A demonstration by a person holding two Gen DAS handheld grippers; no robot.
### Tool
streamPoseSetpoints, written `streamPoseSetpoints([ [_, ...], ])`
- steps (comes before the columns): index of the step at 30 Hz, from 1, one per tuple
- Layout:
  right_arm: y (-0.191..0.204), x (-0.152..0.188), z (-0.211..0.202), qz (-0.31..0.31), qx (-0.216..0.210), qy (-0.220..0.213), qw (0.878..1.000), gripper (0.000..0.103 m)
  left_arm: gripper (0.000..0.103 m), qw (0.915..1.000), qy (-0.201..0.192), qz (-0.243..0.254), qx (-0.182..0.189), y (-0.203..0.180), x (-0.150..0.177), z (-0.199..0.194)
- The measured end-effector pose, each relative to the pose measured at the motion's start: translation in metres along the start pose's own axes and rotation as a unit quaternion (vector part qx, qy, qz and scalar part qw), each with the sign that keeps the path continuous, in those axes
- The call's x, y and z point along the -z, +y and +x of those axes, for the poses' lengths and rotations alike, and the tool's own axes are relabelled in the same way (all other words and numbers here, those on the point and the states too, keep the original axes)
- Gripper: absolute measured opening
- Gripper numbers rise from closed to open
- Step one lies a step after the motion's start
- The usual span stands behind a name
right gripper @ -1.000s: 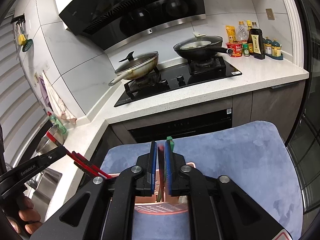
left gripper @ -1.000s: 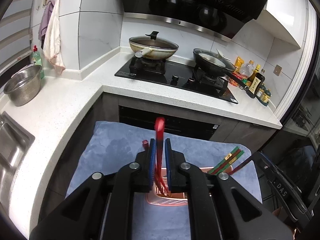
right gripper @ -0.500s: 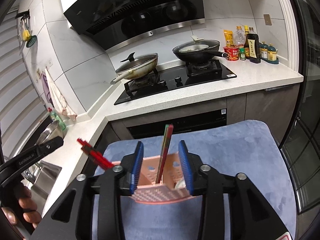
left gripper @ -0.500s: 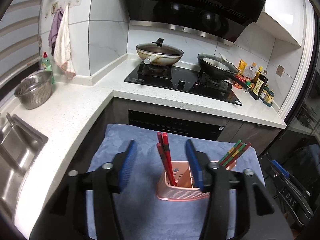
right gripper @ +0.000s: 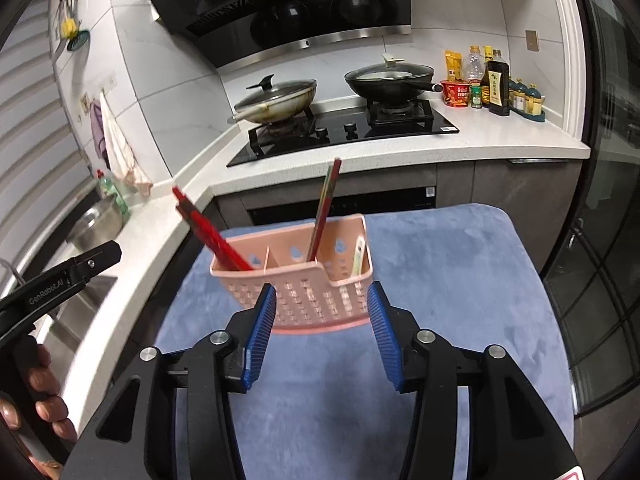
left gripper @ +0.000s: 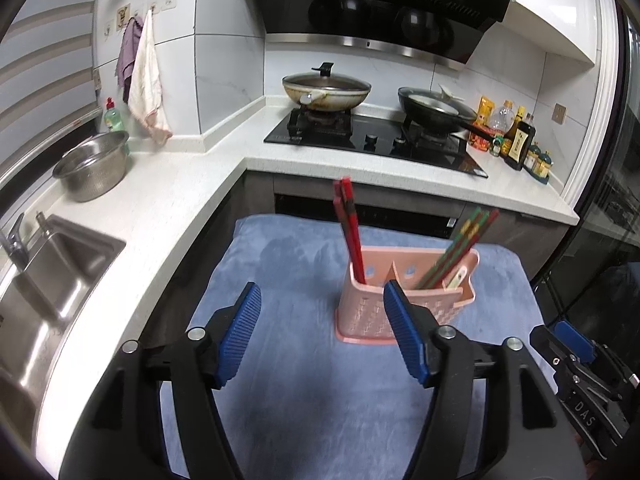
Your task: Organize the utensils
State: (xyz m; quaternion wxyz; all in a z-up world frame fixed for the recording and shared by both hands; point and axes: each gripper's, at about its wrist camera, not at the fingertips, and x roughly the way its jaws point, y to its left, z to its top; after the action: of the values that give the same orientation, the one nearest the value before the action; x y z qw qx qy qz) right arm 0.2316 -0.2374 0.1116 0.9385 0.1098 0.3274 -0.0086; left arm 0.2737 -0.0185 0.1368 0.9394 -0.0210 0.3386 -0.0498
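A pink utensil holder stands on a blue mat. Red chopsticks lean in its left compartment. Green-and-red chopsticks and a pale utensil sit in its right one. My left gripper is drawn back to the near left of the holder, its jaws opening with nothing between them. In the right wrist view the holder, red chopsticks and green-and-red chopsticks lie just beyond my right gripper. Its jaws are opening and the pads touch nothing.
A white counter wraps the left and far sides, with a sink and a steel bowl on the left. Two pans sit on the stove, with bottles at the far right. A hand holds the left gripper.
Both grippers opened and let go of their chopsticks, which now stand in the holder. Both pulled back toward me, so the holder appears farther ahead.
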Motion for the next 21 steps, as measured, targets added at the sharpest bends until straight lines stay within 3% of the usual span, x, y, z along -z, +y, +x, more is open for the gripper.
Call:
streamPoseSetpoints([
  [17,0.009,0.073,-0.018,-0.031,0.025,0.046,0.998,0.056,0.065,0.9984,0.041,0.03,-0.026,-0.005,0.071,-0.013],
  [21,0.011,0.08,-0.022,-0.035,0.026,0.05,0.998,0.057,0.072,0.998,0.046,0.031,-0.029,-0.005,0.08,-0.016],
])
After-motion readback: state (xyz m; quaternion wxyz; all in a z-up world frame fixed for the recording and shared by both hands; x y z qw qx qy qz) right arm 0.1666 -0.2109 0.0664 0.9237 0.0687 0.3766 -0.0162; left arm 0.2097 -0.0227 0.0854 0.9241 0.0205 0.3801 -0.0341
